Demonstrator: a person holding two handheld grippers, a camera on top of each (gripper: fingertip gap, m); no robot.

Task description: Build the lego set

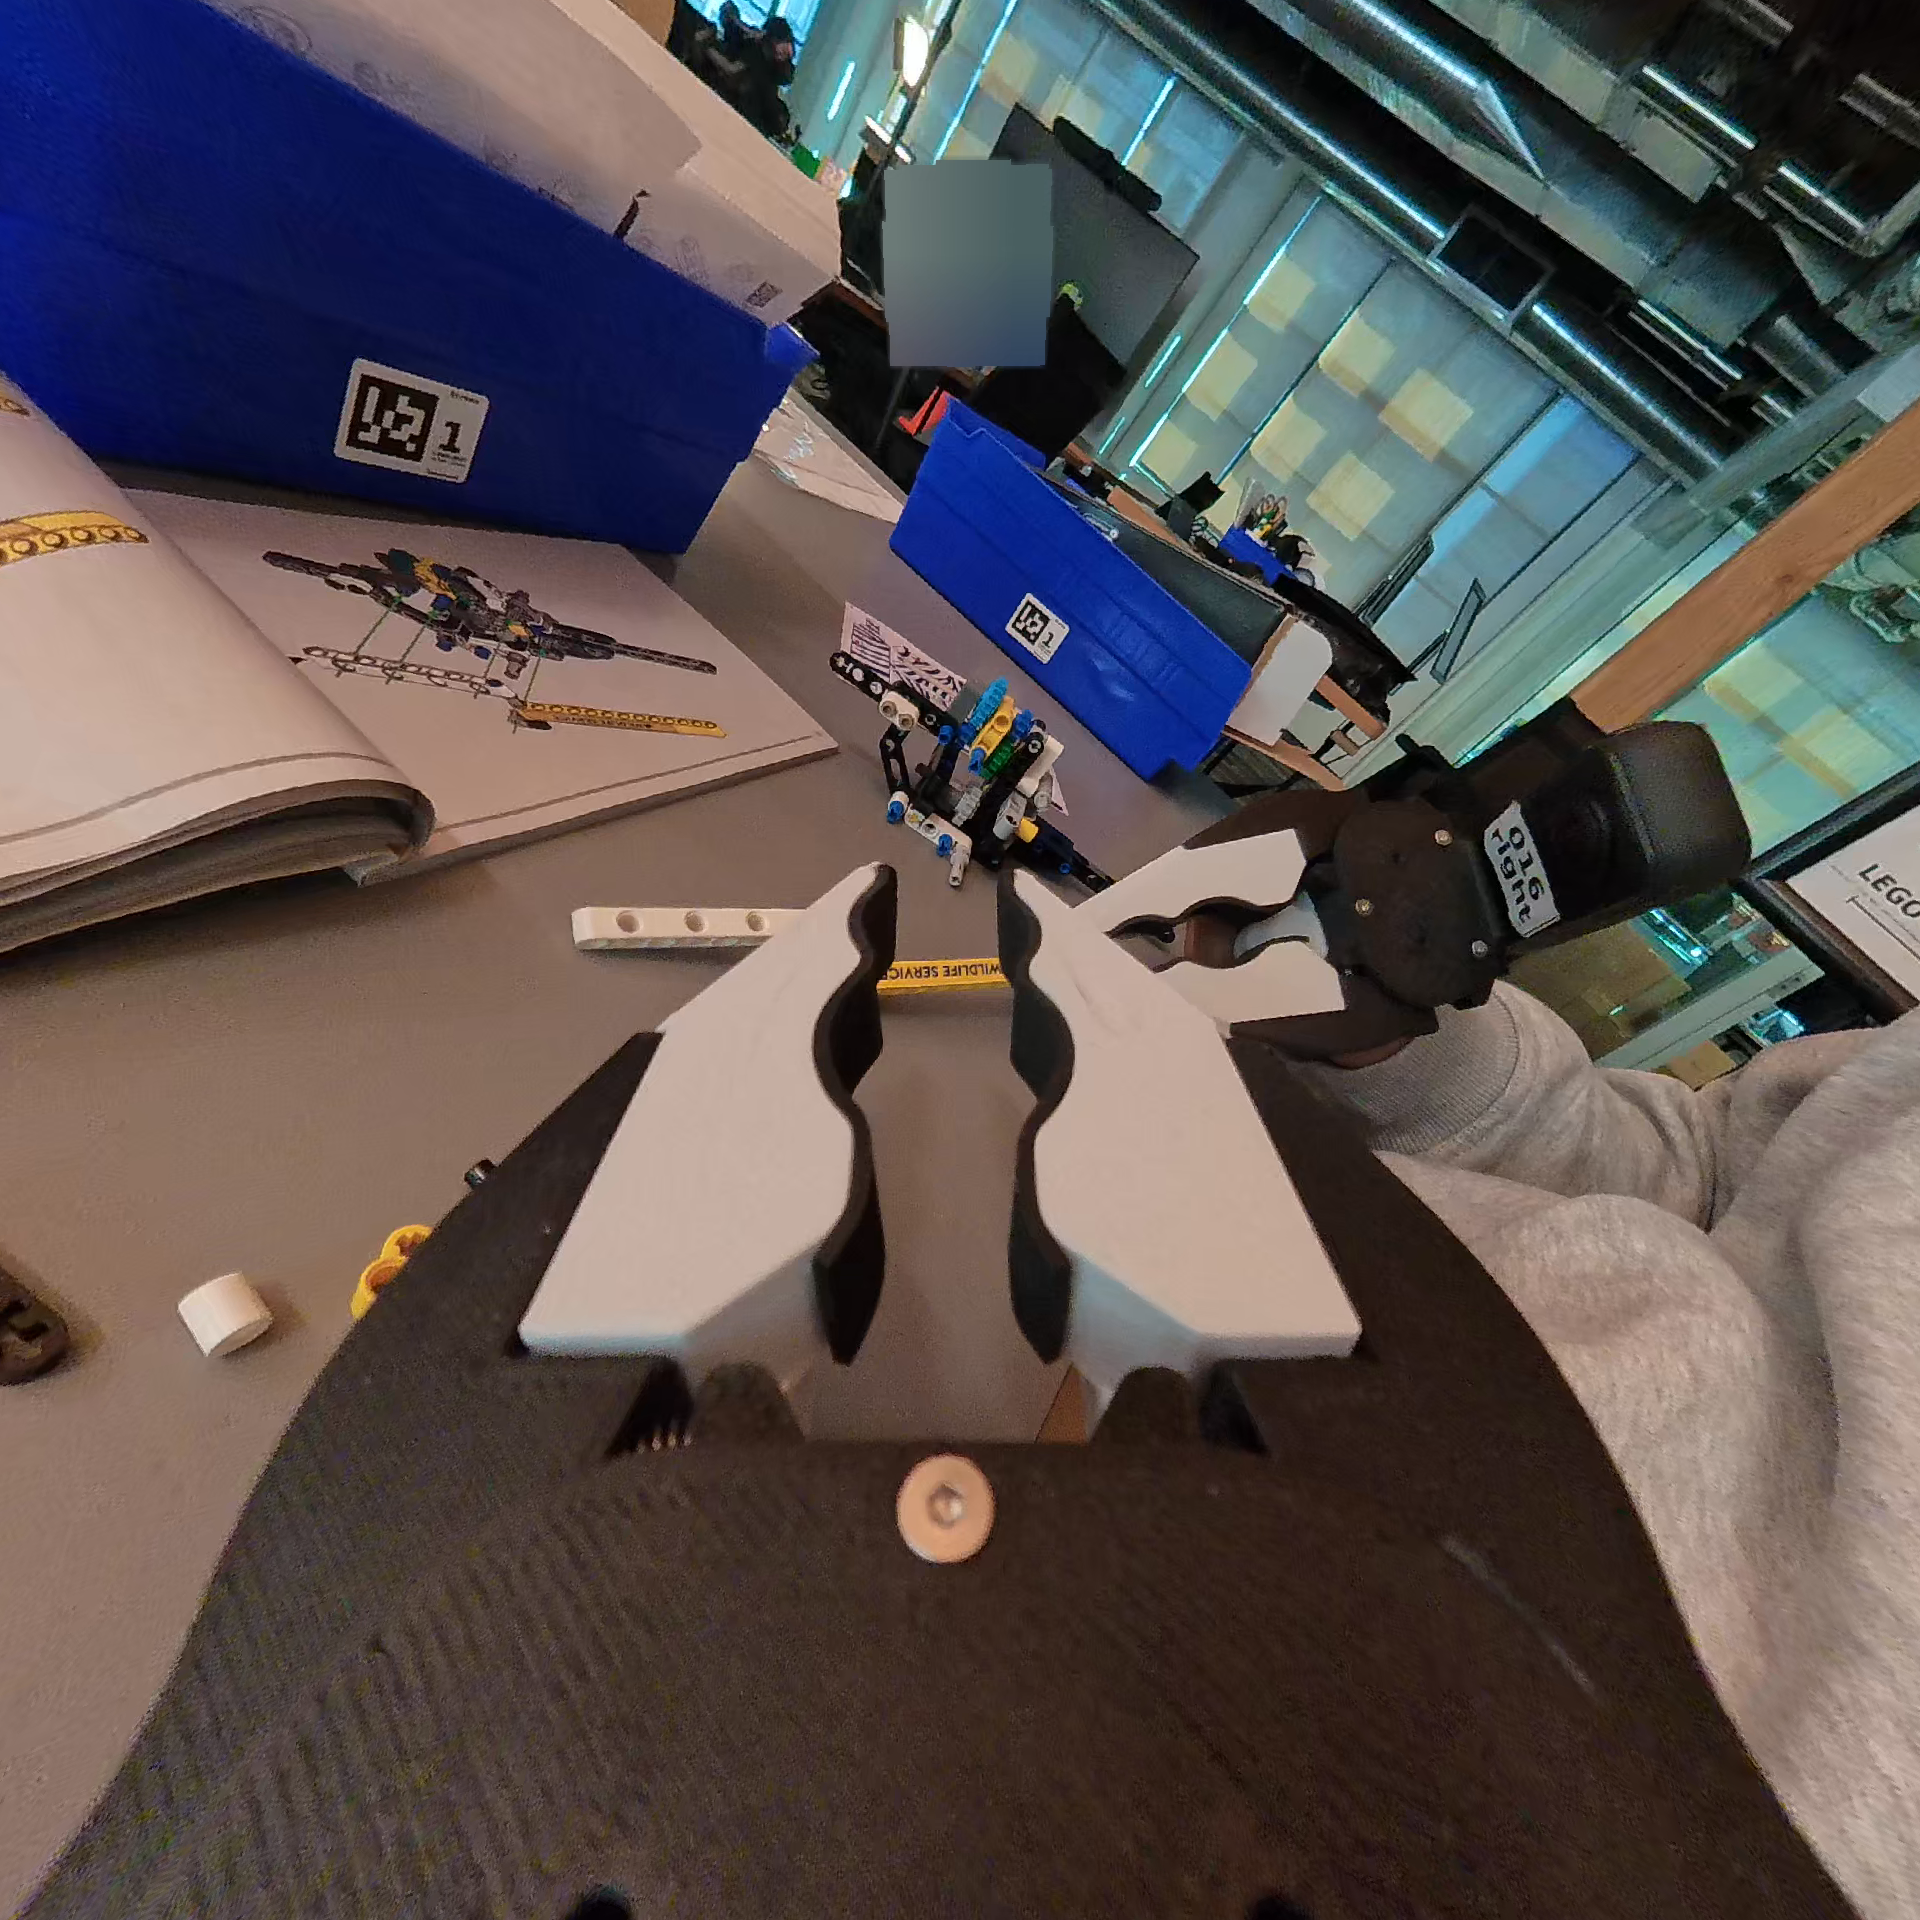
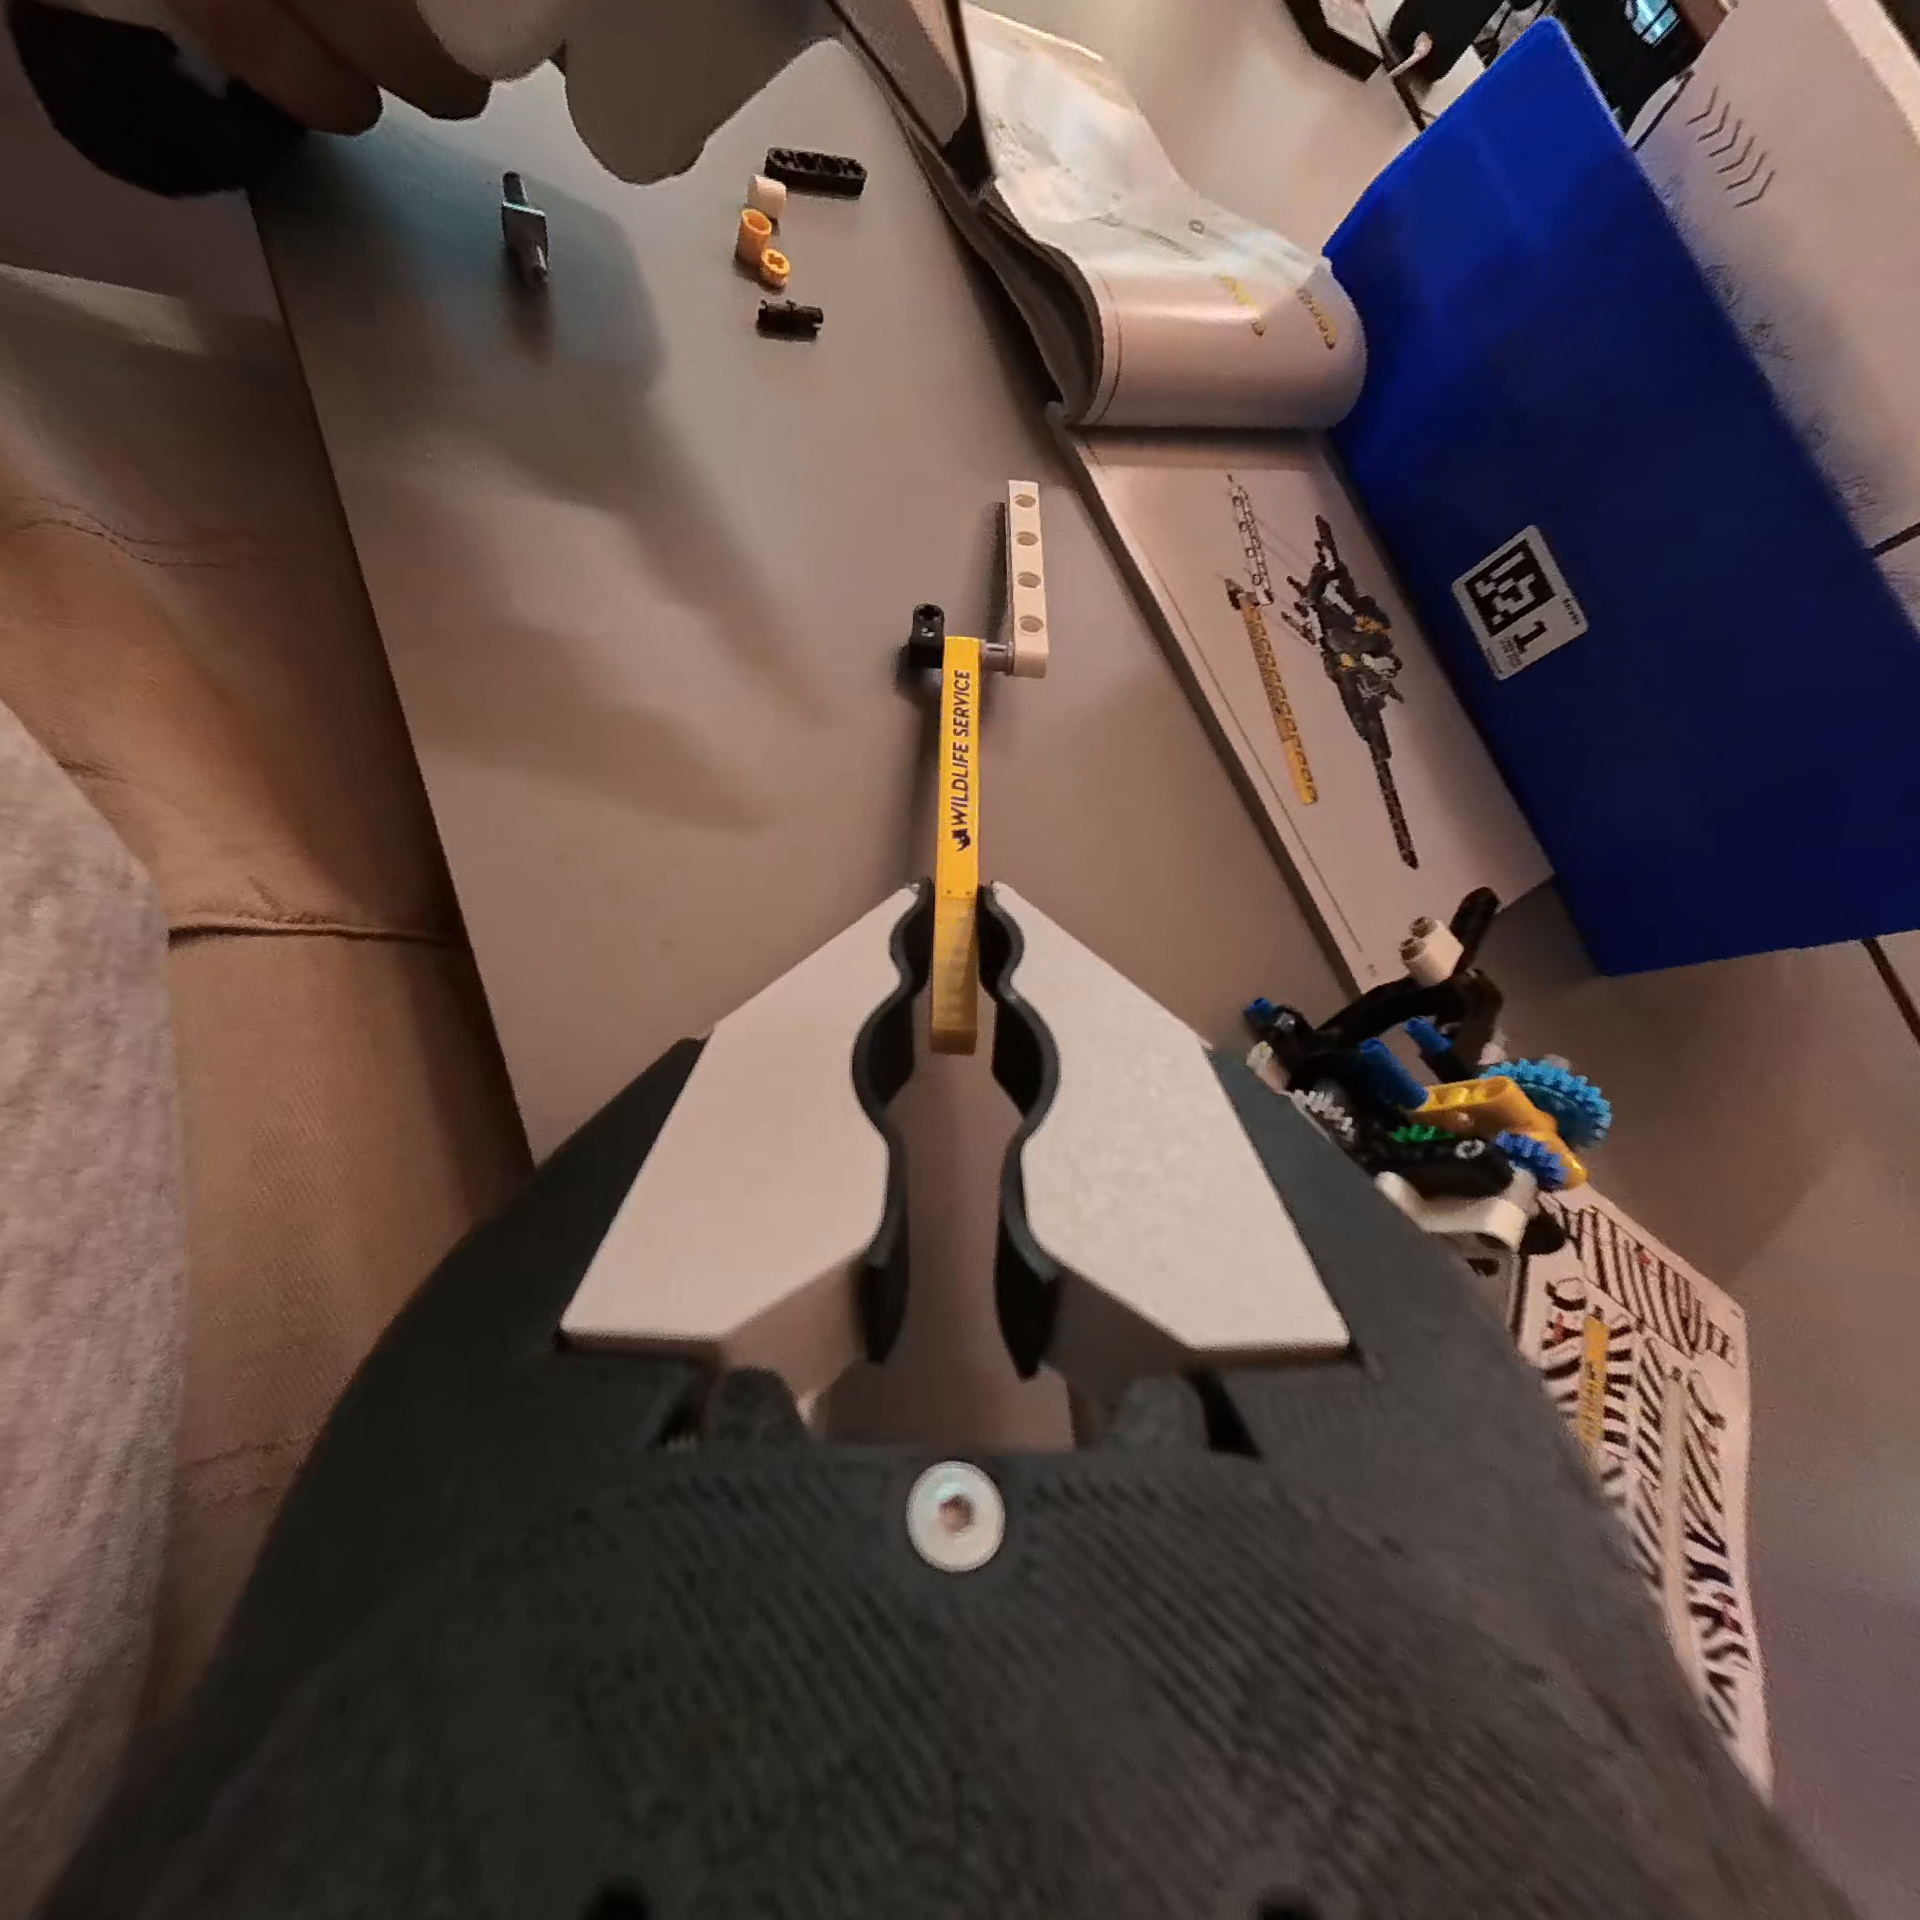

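My right gripper is shut on a long yellow beam with dark lettering, and holds it by its near end. A black pin piece and a white beam join its far end. In the left wrist view, my left gripper is open and empty, just above the yellow beam and the white beam. The right gripper comes in from the right. The partly built model stands beyond on the grey table; it also shows in the right wrist view.
An open instruction book lies at the left, with a blue bin behind it and a second blue bin farther right. Small loose parts lie near the table's left front. A sticker sheet lies by the model. Some 11 cm of space lies between my two pairs of fingers.
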